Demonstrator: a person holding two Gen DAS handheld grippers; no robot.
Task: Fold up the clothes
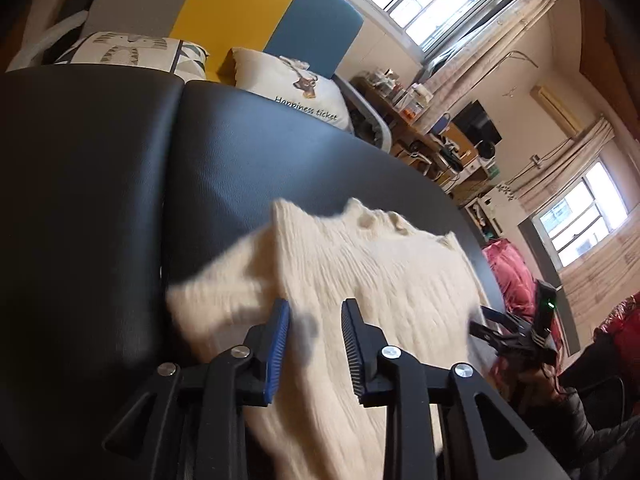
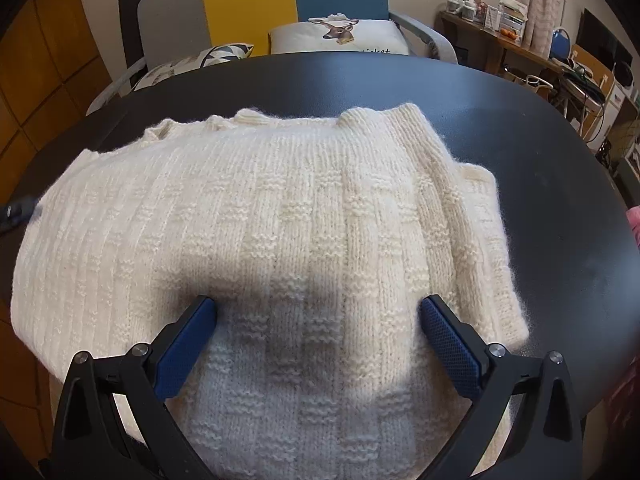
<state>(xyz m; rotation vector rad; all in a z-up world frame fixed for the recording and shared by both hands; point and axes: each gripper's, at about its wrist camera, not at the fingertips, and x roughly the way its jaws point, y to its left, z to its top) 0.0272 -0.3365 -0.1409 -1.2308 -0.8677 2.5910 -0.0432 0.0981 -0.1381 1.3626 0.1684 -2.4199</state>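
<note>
We see a cream knitted sweater (image 2: 280,240) lying spread on the black bench (image 2: 540,160), with its right edge folded in over the body and its neckline toward the far side. Our right gripper (image 2: 318,312) hovers over the near part of the sweater with its jaws wide apart and nothing held. Our left gripper (image 1: 314,320) sits at the sweater's left side, jaws partly apart with no cloth pinched between them.

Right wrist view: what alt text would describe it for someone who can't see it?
A cream ribbed-knit sweater lies partly folded on a black round table. The right hand-held gripper, blue-padded, hangs open above it, with a patterned cushion behind.
</note>
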